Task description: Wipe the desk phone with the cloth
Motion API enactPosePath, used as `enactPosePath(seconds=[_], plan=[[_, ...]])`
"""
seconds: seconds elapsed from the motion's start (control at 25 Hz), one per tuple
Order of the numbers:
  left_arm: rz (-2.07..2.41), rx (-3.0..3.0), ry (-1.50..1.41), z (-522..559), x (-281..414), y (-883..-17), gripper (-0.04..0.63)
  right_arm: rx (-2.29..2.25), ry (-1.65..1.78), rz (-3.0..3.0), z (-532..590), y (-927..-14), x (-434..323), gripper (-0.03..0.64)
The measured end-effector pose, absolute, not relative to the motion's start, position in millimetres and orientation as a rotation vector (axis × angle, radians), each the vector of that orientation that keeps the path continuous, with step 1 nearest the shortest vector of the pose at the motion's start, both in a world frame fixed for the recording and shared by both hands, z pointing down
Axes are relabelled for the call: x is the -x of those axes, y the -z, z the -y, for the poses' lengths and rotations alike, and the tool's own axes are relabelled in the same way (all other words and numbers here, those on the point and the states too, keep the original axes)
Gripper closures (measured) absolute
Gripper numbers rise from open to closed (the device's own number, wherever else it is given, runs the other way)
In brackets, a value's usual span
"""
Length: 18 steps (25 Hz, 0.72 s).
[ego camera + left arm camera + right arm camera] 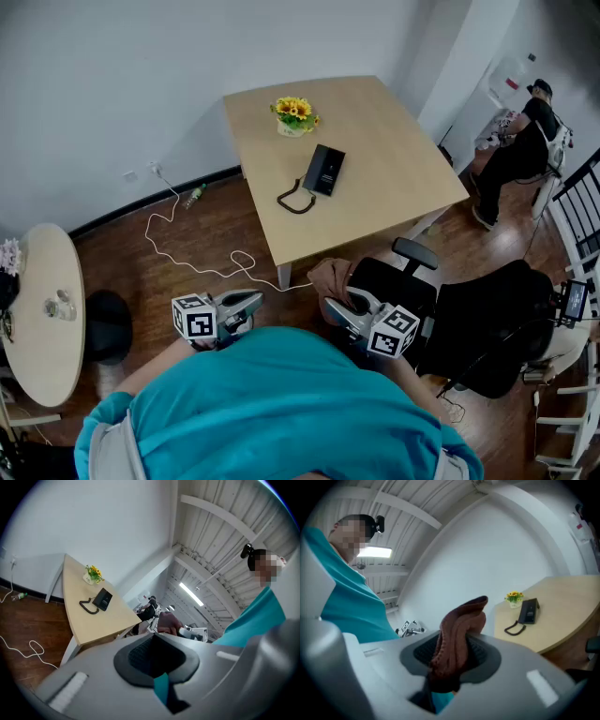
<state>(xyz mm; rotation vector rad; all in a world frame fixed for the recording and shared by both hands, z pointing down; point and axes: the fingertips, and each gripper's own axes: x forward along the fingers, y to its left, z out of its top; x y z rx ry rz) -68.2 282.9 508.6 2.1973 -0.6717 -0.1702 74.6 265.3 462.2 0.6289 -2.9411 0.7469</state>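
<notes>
desk phone (pixel 324 170) lies on the light wooden table (pixel 403 178), near a small pot of yellow flowers (pixel 295 116). brown cloth (pixel 458 637) is pinched between the jaws of the right gripper (pixel 345 306) — bunched, sticking up past them, well apart from the phone. left gripper (pixel 246 304) — jaws closed together, nothing between them. both grippers held off the table's near edge.

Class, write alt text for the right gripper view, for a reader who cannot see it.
The right gripper is shut on a brown cloth that stands up between its jaws. Beyond, a black desk phone and yellow flowers sit on a wooden table.
</notes>
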Motion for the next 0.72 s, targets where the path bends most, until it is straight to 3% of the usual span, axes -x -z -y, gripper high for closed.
enactPosePath(seconds=[0.24,0.4,0.72], plan=[[0.674,-2.173,0.264,-192.3,195.9,-505.5,0.591,-0.697,-0.722,2.896,-182.4,-461.0,27.5,0.503],[0.645,-2.187,0.252,-136.5,242.4,-499.9,0.591,-0.810,-0.761,2.842,-136.4,-452.7,53.5,0.503],[0.529,-2.194,0.158,-64.5,205.5,-531.4,0.591,-0.941,-0.786,2.753,-91.3,-463.4,21.1,0.502]])
